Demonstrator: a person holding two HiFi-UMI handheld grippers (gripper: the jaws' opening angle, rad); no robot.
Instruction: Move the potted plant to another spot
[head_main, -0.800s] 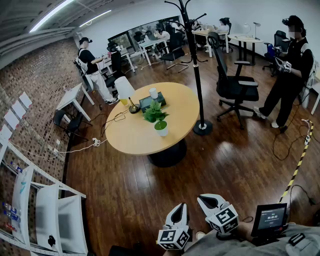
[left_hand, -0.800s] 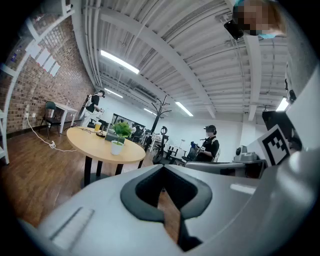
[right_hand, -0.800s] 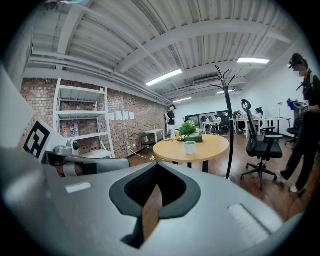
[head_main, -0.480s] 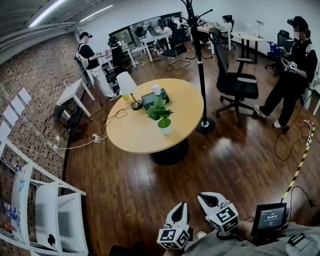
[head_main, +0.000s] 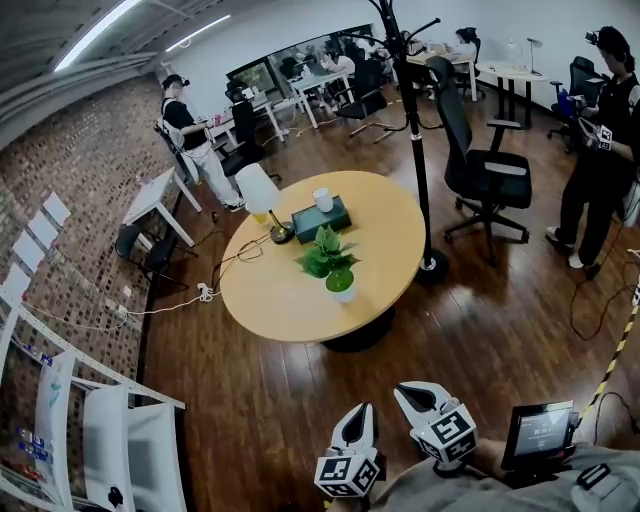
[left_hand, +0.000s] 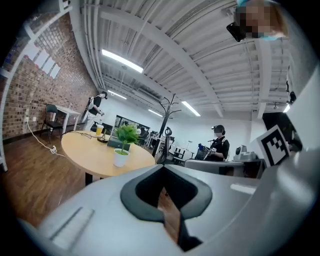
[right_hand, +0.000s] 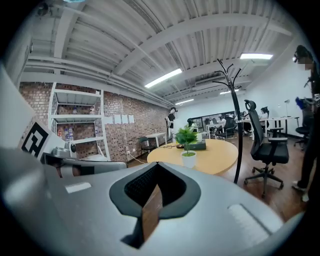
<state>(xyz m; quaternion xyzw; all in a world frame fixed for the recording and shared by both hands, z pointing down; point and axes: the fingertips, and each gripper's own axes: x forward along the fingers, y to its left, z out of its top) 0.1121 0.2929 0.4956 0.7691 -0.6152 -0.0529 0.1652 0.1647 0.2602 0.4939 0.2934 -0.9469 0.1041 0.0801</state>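
Observation:
The potted plant (head_main: 334, 265), green leaves in a small white pot, stands near the middle of a round wooden table (head_main: 290, 300); it also shows in the left gripper view as the potted plant (left_hand: 123, 145) and in the right gripper view as the potted plant (right_hand: 188, 145). Both grippers hang far from it, low at the bottom of the head view. My left gripper (head_main: 358, 422) is shut with nothing in it. My right gripper (head_main: 412, 395) is likewise shut and holds nothing. Each points roughly level toward the table.
On the table stand a white lamp (head_main: 262, 195), a dark box (head_main: 321, 216) with a white cup on it, and cables. A black coat stand (head_main: 418, 140) and office chair (head_main: 482, 170) are right of it. White shelving (head_main: 90, 430) fills the lower left. People stand farther off.
The view has shifted: the table and plant sit slightly lower and more to the right in the head view. Both grippers stay shut at the bottom of the frame.

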